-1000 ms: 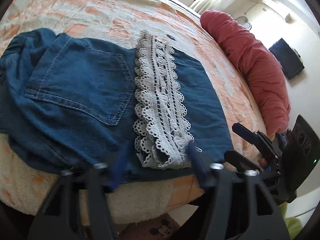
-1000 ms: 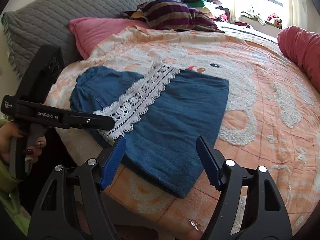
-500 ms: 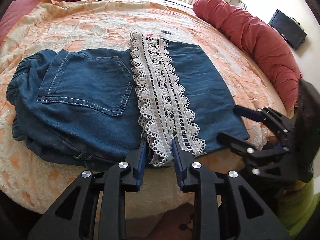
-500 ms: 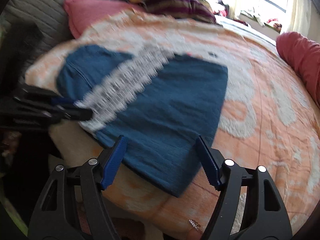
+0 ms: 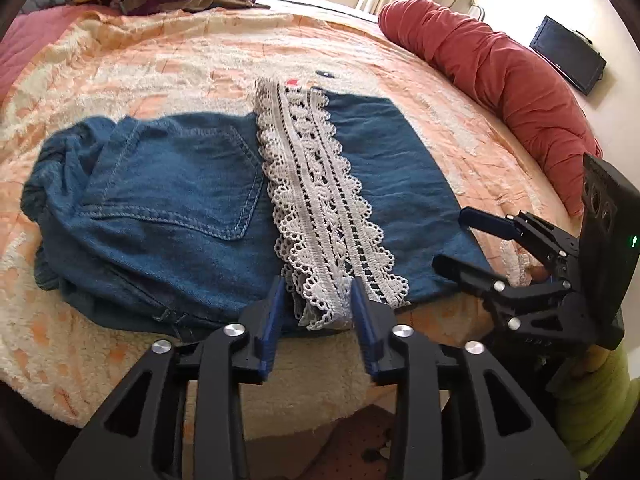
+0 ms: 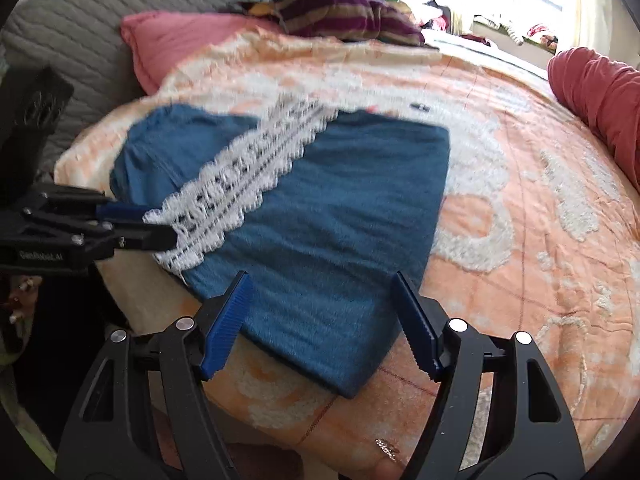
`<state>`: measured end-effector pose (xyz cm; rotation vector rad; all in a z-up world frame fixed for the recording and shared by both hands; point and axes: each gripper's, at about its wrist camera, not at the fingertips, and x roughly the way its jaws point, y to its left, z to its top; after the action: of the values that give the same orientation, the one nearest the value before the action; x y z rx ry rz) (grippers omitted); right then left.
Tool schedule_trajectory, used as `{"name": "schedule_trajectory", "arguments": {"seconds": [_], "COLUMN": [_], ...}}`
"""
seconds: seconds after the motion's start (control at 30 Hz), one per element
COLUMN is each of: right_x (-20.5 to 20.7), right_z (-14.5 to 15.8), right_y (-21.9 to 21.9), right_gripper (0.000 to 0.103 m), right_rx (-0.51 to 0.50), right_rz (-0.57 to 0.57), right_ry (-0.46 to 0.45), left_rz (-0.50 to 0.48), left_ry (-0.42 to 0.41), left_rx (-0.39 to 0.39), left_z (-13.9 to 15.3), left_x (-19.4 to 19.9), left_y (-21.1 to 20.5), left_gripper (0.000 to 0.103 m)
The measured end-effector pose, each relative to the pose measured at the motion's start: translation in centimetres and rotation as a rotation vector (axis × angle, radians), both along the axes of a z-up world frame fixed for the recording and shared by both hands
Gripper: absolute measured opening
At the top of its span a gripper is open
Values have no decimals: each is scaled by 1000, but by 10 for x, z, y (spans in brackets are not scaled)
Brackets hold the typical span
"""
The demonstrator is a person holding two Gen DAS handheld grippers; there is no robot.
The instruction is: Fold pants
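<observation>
**Lace hem let go, denim folded at the bed's near edge**

Denim pants (image 5: 224,216) lie folded flat at the near edge of the bed (image 5: 200,64), lace hem (image 5: 320,200) laid across the middle. Left gripper (image 5: 318,300): jaws opening, lace end between them, not pinched. Right gripper (image 6: 322,320): wide open, empty, over the blue leg's near corner. Cloth looks soft, limp, light; lace snags easily. Best taken by the doubled denim edges. No containers in sight.
</observation>
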<state>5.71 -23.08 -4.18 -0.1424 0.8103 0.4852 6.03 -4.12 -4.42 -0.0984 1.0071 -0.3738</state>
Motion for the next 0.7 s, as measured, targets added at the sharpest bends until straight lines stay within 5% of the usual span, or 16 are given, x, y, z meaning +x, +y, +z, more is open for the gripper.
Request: {"name": "schedule_trajectory", "arguments": {"seconds": [0.13, 0.33, 0.5, 0.57, 0.7], "right_x": [0, -6, -5, -3, 1], "right_z": [5, 20, 27, 29, 35], "right_y": [-2, -7, -13, -15, -17], "right_gripper": [67, 87, 90, 91, 93], "right_rx": [28, 63, 84, 88, 106], "right_rz": [1, -32, -70, -86, -99], "right_ry": [-16, -107, -133, -142, -140], "left_rz": [-4, -10, 0, 10, 22], "left_ry": [-23, -65, -95, -106, -123], "left_rx": [26, 71, 82, 87, 83], "left_z": [9, 21, 31, 34, 38], "left_x": [-4, -9, -14, -15, -18], "left_y": [-2, -3, 3, 8, 18], "left_gripper": [48, 63, 68, 82, 84]}}
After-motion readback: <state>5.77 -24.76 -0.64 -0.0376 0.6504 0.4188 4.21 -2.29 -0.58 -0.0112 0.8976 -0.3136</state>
